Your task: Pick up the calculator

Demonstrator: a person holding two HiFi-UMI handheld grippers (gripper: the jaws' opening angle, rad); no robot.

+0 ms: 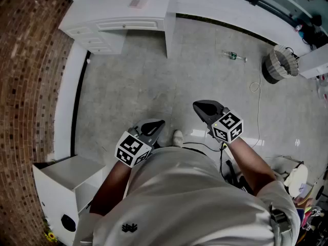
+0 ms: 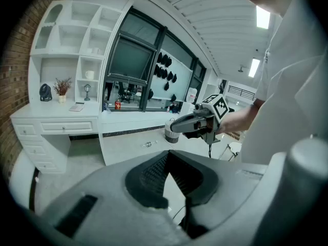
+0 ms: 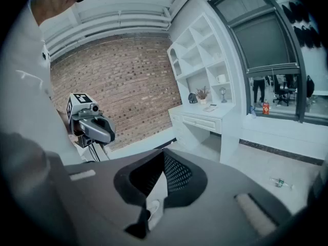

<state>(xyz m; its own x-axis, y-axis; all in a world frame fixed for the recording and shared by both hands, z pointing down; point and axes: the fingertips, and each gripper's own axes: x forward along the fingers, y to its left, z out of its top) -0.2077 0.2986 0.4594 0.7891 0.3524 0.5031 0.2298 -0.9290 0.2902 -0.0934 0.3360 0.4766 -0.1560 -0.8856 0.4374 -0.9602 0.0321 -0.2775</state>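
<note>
On the white desk [image 1: 118,9]: the calculator [image 1: 138,1] is lying flat on the top, well apart from both grippers.
Left gripper [image 1: 158,124]: is hovering over the grey floor [image 1: 133,81] in front of the person's torso [image 1: 189,199]; jaws are pressing together, clasping nothing.
Right gripper [image 1: 200,107]: is hovering alongside, tilting downward; jaws are clenched together, empty.
Loose items: a small bottle [image 1: 233,56] is lying on the floor near a wastebasket [image 1: 279,65].

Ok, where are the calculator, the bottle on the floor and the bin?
Flat pale calculator [image 1: 138,0]: head view, middle of its top face.
Small clear bottle [image 1: 233,56]: head view, its green-banded middle.
Round ribbed bin [image 1: 284,61]: head view, its pale side wall.
</note>
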